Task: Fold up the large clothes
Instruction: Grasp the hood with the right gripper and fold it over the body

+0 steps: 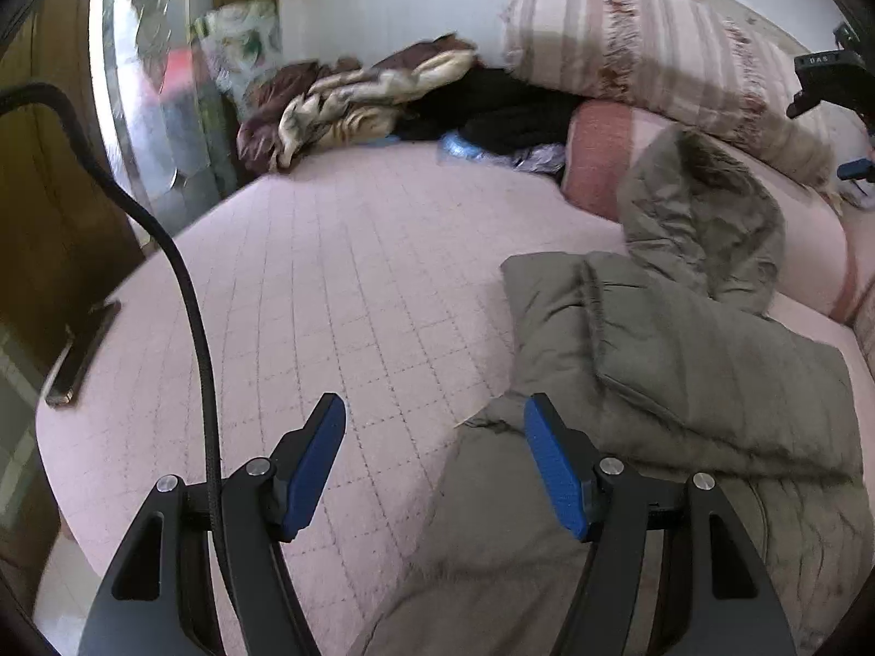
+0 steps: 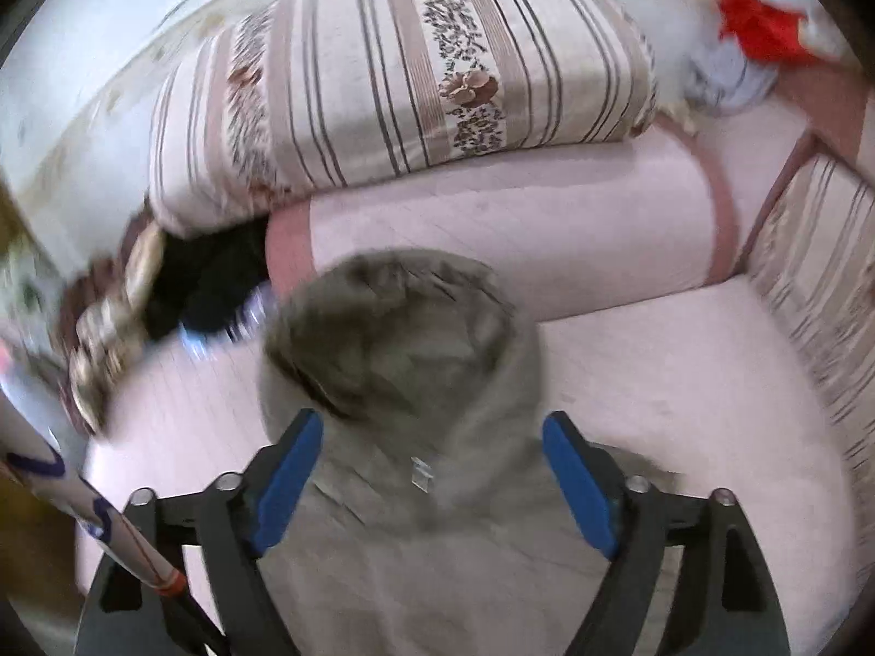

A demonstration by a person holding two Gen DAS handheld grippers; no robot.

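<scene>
An olive-green padded jacket (image 1: 683, 372) with a fur-lined hood (image 1: 705, 202) lies on the pink quilted bed (image 1: 339, 284), one part folded over its body. My left gripper (image 1: 435, 415) is open and empty, hovering over the jacket's left lower edge. In the right wrist view the jacket (image 2: 437, 557) fills the lower middle, with its hood (image 2: 399, 328) pointing toward the bolster. My right gripper (image 2: 432, 432) is open and empty just above the jacket's collar area. The right gripper's body shows at the far right edge of the left wrist view (image 1: 831, 82).
A pink bolster (image 2: 519, 218) and a striped floral cushion (image 2: 404, 71) lie behind the hood. A pile of brown, cream and black clothes (image 1: 383, 98) sits at the bed's far left corner. A dark phone (image 1: 82, 350) lies on the bed's left edge. A black cable (image 1: 191, 300) hangs at the left.
</scene>
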